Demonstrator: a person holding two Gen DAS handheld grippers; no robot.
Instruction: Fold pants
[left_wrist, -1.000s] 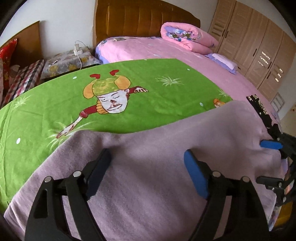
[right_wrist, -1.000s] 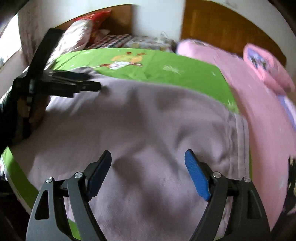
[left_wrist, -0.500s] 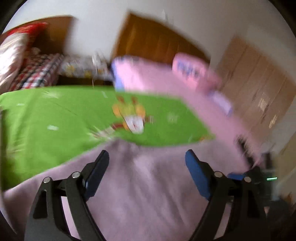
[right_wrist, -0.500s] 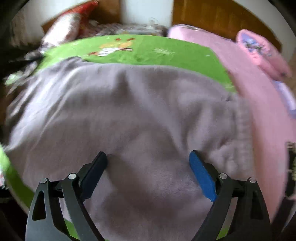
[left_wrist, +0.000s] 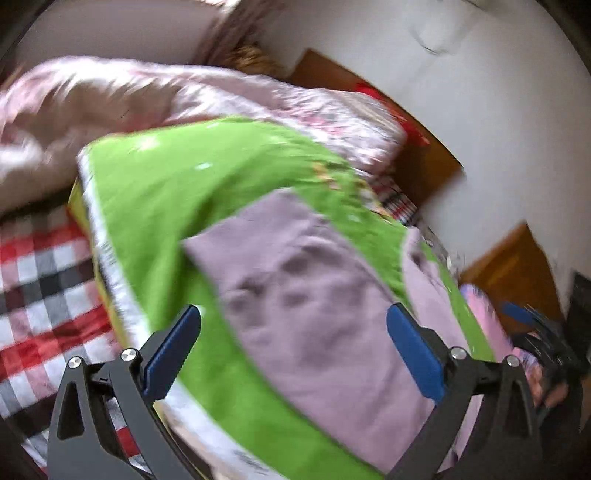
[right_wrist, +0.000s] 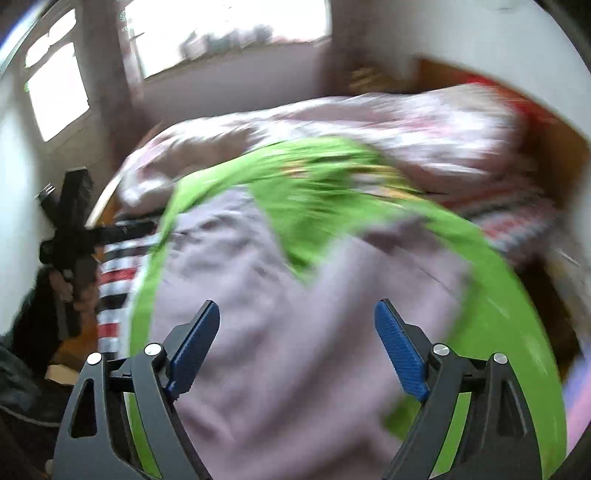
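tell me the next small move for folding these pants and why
Probably bring the left tongs down onto the near end of the mauve pants and pinch it. The pants lie spread on the green sheet, both legs visible in the right wrist view, and neither pair holds cloth: the left is opening, the right tongs are closing on nothing. The blur makes the exact edge hard to pick.
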